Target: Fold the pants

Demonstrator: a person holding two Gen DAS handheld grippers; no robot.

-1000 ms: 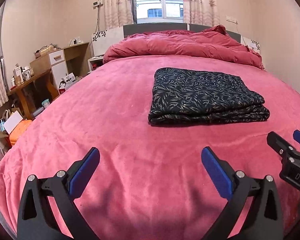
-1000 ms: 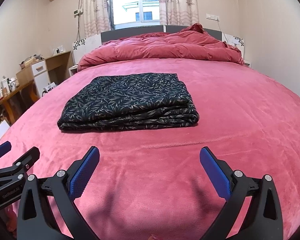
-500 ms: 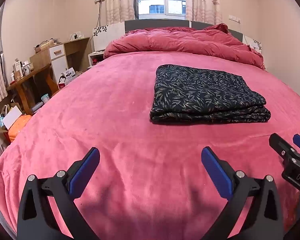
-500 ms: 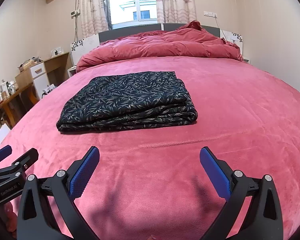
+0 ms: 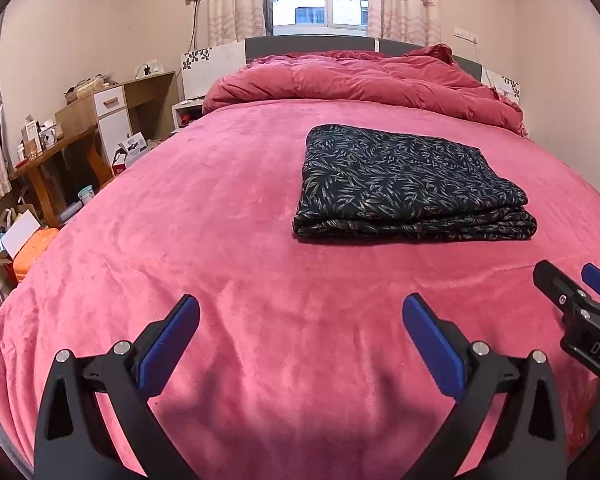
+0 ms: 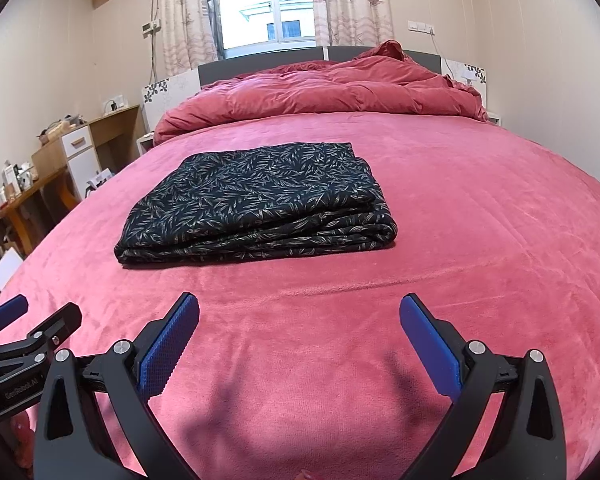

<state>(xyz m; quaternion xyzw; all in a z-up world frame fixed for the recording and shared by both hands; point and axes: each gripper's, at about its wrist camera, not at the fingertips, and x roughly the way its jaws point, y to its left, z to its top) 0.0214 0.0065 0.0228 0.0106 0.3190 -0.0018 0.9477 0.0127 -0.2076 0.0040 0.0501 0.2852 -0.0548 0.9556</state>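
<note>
Judging from how things lie, the folding itself looks finished: the pants (image 5: 404, 184) sit on the bed (image 5: 220, 248) as a compact, several-layer rectangle, dark with a leaf print, edges fairly square, just short of the bunched red duvet (image 5: 364, 80) at the headboard end. Neither gripper touches the cloth. The left gripper (image 5: 300, 332) hovers over bare blanket near the foot of the bed, jaws spread wide and holding nothing; the right gripper (image 6: 299, 334) hangs likewise beside it, jaws wide apart and empty, the bundle lying ahead and a little to its left. Both are well apart from the pants. The step in hand appears to be the retreat or a last check. If anything remains, it calls only for a light tidy of the slightly splayed lower layers along the near edge, without disturbing the stack.
</note>
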